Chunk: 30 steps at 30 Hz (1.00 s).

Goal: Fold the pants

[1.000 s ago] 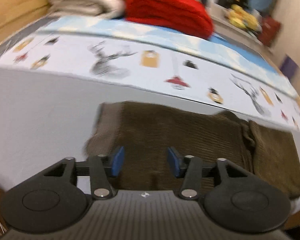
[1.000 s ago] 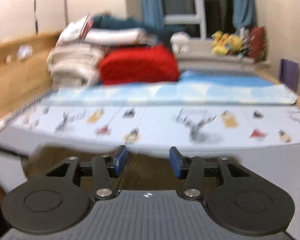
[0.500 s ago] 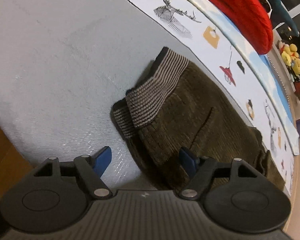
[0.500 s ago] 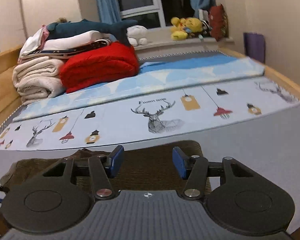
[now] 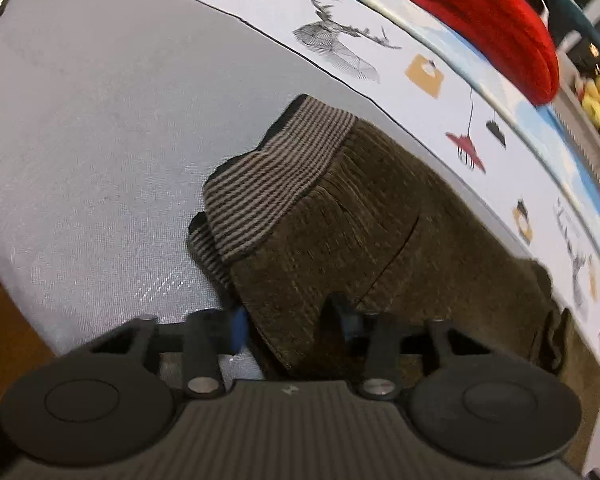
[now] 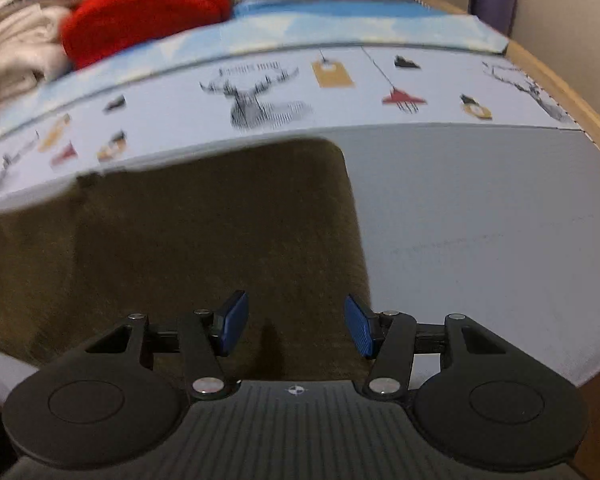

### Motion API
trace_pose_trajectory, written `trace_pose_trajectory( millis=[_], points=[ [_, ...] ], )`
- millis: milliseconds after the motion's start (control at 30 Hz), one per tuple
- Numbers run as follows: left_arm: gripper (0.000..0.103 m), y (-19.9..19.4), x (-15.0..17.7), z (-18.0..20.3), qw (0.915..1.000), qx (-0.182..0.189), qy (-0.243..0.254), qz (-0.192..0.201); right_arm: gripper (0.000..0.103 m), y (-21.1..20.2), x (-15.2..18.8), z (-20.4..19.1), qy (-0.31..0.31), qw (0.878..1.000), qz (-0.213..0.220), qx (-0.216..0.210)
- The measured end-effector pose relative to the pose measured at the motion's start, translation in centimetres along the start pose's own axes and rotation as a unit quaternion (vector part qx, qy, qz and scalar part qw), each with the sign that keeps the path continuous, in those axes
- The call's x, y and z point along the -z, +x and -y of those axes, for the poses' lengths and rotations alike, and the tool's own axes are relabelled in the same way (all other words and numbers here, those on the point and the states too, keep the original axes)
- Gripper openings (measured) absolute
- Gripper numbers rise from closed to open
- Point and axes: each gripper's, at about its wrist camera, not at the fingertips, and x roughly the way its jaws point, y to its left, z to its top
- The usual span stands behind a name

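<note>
A bed is seen ahead of both grippers, covered near them by a plain grey sheet (image 5: pixel 100 128). Beyond the grey area a pale printed cover (image 6: pixel 380 92) is laid, with deer heads, hanging lamps and tags drawn on it, and past that a light blue strip. Farther off, a folded red blanket (image 5: pixel 496 20) is stacked beside cream and white bedding (image 6: pixel 16 52). Yellow plush toys (image 5: pixel 598 104) are glimpsed at the far right of the left view, and a wooden bed frame (image 6: pixel 560 80) is seen along the right edge of the right view, with a purple object against the wall behind it.

The brown corduroy pants (image 5: pixel 360 240) are spread on the grey sheet directly under and ahead of both grippers. The striped ribbed waistband (image 5: pixel 276 184) lies just ahead and slightly left of the left gripper (image 5: pixel 292 322), partly folded over itself.

The left gripper's jaws have just been closing, and the near edge of the pants is caught between them: the left blue pad (image 5: pixel 239 326) is pressed against the fabric's edge, the other pad being sunk into the cloth.

The right gripper (image 6: pixel 296 328) is held with its jaws apart, just above the pants near their right edge. Nothing is gripped; whether the pads touch the fabric cannot be told.
</note>
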Motion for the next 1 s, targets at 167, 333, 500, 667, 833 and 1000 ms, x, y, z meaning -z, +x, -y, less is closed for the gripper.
trace_pose_trajectory(
  millis=[167, 333, 500, 667, 833, 1000],
  points=[
    [0.022, -1.6, -0.3, 0.8, 0.9997, -0.006, 0.005, 0.024, 0.056, -0.3, 0.0, 0.6, 0.029, 1.0, 0.005, -0.001],
    [0.017, -6.1, 1.5, 8.6, 0.9706, -0.047, 0.19, 0.14, 0.055, -1.1, 0.1, 1.4, 0.04, 0.999, 0.019, 0.0],
    [0.015, -11.2, 5.3, 18.5, 0.9174, -0.013, 0.329, 0.224, 0.052, -2.0, 0.2, 3.5, 0.073, 0.997, 0.038, 0.01],
    [0.014, -16.5, 13.8, 29.4, 0.8467, 0.081, 0.443, 0.283, 0.033, -3.2, 0.2, 6.6, 0.142, 0.987, 0.071, 0.001],
    [0.037, -15.9, 26.4, 37.5, 0.7754, 0.164, 0.552, 0.258, 0.034, -4.4, 0.5, 10.0, 0.227, 0.968, 0.102, 0.014],
    [0.066, -11.4, 32.1, 37.6, 0.7347, 0.215, 0.633, 0.117, 0.04, -4.5, 0.9, 12.0, 0.287, 0.953, 0.102, -0.007]
  ],
)
